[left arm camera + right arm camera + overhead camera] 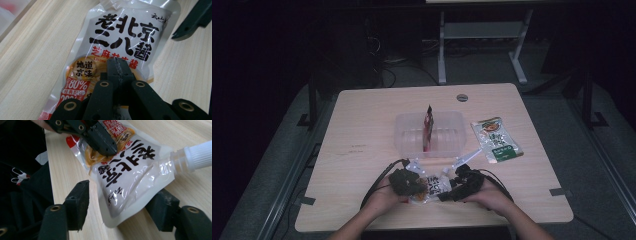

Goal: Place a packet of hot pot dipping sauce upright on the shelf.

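I have the sauce pouch (117, 42) lying flat at the near edge of the table (362, 130), in front of the clear tub (404, 137), with my left gripper (117, 68) clenched tight on its printed end. My right gripper (120, 202) stands released — its jaws straddle the pouch's corner beside the white spout (197, 157) without pressing. If I close there, the slick film (glossy and soft) may squirt out sideways — or the pouch slides off the near edge.
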Available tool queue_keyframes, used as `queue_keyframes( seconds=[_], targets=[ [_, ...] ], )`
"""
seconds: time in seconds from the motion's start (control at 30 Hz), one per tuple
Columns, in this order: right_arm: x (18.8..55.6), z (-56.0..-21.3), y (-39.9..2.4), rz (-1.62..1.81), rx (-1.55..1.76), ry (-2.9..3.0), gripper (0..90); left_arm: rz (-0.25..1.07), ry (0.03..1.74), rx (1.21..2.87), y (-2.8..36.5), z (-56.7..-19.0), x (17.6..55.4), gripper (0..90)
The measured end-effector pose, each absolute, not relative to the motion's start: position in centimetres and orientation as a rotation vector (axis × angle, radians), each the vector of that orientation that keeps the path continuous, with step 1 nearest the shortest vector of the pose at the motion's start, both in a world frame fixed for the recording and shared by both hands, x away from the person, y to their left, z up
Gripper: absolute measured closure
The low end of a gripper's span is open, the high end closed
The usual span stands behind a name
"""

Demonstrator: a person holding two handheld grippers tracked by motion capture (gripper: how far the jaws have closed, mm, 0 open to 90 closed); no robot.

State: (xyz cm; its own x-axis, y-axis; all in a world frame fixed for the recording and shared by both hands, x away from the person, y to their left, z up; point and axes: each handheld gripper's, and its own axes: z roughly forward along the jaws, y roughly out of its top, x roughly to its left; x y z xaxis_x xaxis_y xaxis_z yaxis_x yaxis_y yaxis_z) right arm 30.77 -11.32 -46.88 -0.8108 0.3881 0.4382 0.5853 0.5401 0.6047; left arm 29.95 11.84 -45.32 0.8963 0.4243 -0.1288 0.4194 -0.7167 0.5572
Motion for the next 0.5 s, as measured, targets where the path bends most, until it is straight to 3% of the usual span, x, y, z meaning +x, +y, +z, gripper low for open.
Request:
queue_keyframes(
  seconds=[0.33, 0.5],
  targets=[
    [31.00, -46.95, -10.35, -1.129, -0.844, -2.531, 52.2, 0.000, 0.610, 2.446, 11.99, -45.42, 29.98, 90.0],
    [30.99, -46.94, -10.20, -1.115, -0.854, -2.545, 67.1, 0.005, 0.594, 2.447, 12.07, -45.43, 30.01, 90.0]
  ],
)
